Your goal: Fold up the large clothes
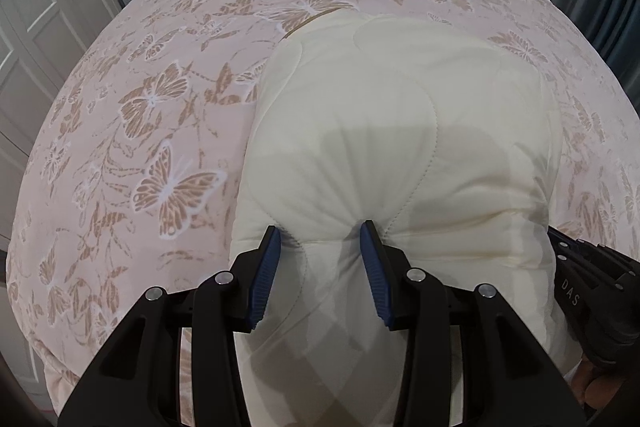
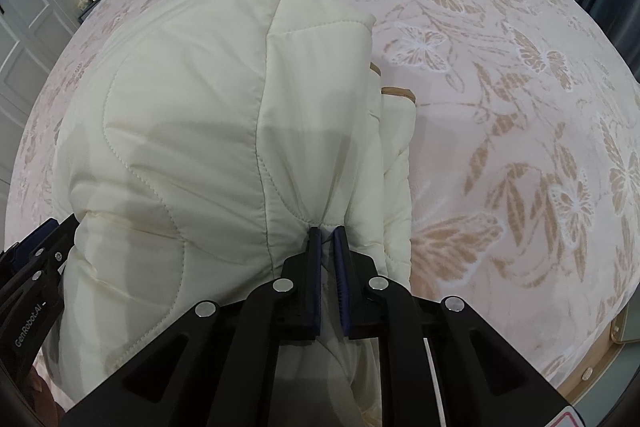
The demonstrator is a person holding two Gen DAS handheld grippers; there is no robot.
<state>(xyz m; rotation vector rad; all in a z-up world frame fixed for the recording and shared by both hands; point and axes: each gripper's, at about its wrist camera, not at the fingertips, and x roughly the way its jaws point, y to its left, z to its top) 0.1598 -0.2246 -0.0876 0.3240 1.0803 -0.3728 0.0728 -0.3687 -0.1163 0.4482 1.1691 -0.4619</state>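
Nearby, the left gripper is pinching a thick bunch of the cream quilted coat, while the right gripper is clamping a thin fold; beyond them the coat is lying on the butterfly-print bedspread.

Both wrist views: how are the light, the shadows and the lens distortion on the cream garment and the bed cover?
Left wrist view: soft, even light, no glare; gripper-shaped grey shadows lie on the cream quilted garment; the fisheye bulges the butterfly bedspread and darkens the corners. Right wrist view: similar shadows on the garment, sharp stitching, and the same bulging of the bedspread.
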